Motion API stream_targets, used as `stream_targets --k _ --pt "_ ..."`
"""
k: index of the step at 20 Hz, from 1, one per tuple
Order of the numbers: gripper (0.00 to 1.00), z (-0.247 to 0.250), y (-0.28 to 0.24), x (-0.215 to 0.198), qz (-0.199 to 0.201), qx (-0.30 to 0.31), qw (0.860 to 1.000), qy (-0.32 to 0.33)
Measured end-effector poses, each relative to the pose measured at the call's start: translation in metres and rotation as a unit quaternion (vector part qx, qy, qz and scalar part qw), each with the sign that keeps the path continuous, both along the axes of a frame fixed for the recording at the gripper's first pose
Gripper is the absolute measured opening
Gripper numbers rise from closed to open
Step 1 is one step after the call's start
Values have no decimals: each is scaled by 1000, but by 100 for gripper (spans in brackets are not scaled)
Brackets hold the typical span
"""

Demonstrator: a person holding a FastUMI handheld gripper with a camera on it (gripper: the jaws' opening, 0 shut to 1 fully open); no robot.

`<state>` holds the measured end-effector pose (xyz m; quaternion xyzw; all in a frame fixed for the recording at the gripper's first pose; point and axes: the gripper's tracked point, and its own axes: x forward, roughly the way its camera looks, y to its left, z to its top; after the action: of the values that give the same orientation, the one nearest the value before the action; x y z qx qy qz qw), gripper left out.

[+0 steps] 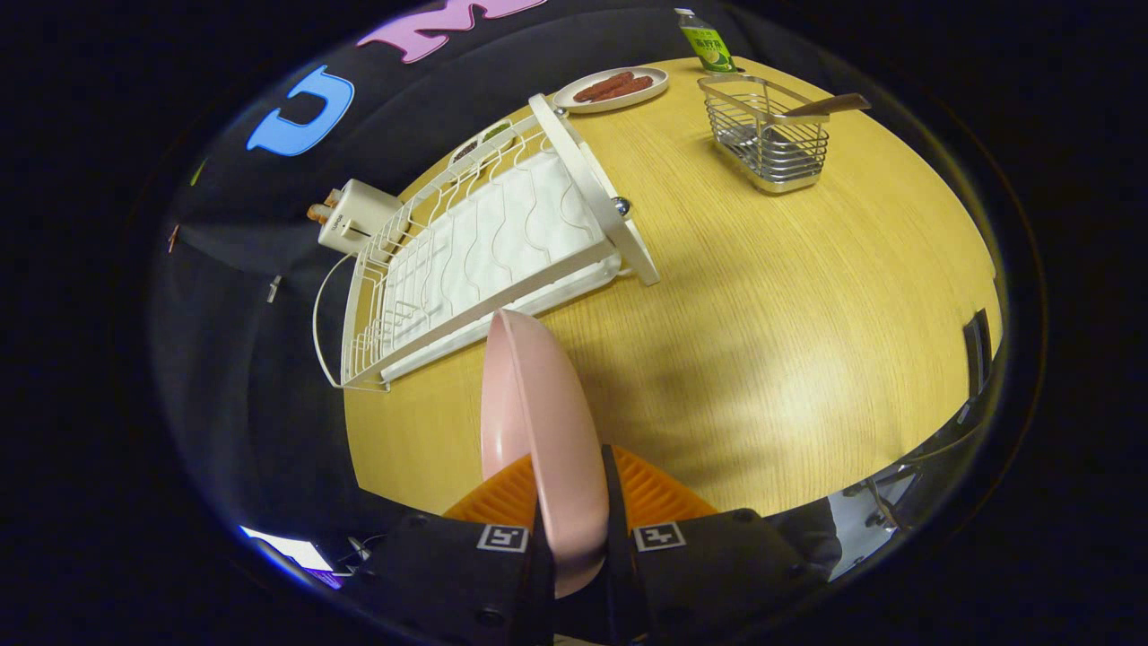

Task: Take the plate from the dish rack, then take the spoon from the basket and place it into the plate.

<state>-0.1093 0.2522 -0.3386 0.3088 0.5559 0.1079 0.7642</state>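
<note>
Where tongs (574,516) clamp: smooth oval plate (538,422)

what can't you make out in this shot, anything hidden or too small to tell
- Gripper, shut on the pink plate: the plate's lower rim is hidden between the fingers.
- Spoon: its bowl is hidden inside the wire basket.
- Small dishes behind the dish rack: contents too small, screened by rack wires.

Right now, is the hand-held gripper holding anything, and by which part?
Yes. The hand-held gripper is shut on the pink plate, pinching its rim edge-on between both fingers. The plate is out of the dish rack, above the table.
</note>
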Motion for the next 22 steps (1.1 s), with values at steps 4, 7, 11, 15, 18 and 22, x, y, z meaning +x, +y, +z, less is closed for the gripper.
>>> stream_targets --k 4,7,11,15,18,22 --pt "32 -3 -7 4 4 -23 1000 -8" --pt "38 -8 -15 3 5 -41 999 -3" --pt "47 -20 -39 4 12 -91 996 -3" --pt "46 -17 -52 10 6 -100 995 -14" --pt "46 -3 -64 19 6 -105 993 -47" --pt "46 42 -99 47 4 -110 984 -139"
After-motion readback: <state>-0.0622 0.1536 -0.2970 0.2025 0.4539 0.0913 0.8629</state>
